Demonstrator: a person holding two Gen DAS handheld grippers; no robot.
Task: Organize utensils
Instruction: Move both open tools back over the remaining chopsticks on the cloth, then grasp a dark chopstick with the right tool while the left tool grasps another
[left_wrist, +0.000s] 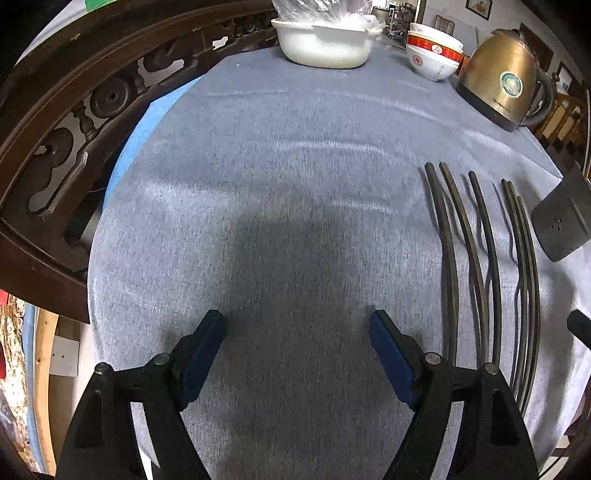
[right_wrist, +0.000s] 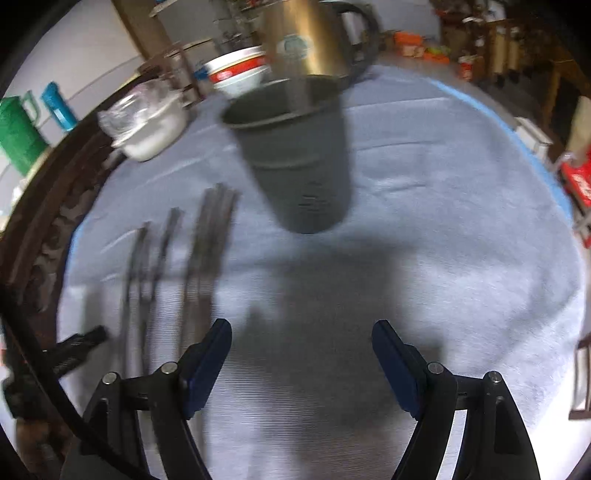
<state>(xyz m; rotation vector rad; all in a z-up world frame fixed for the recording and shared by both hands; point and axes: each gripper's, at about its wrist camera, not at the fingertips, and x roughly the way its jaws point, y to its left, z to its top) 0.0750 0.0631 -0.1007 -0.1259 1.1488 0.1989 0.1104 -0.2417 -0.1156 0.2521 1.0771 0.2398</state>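
Here slim dark chopsticks (left_wrist: 480, 258) flank a tapered grey cup (right_wrist: 295, 155).

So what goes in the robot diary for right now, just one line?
left gripper: open, empty | right gripper: open, empty | dark metal chopsticks: on grey tablecloth | dark grey plastic holder cup: upright

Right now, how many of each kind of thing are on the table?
Chopsticks: 6
Cup: 1
Kettle: 1
White dish: 1
Bowl stack: 1
Total: 10
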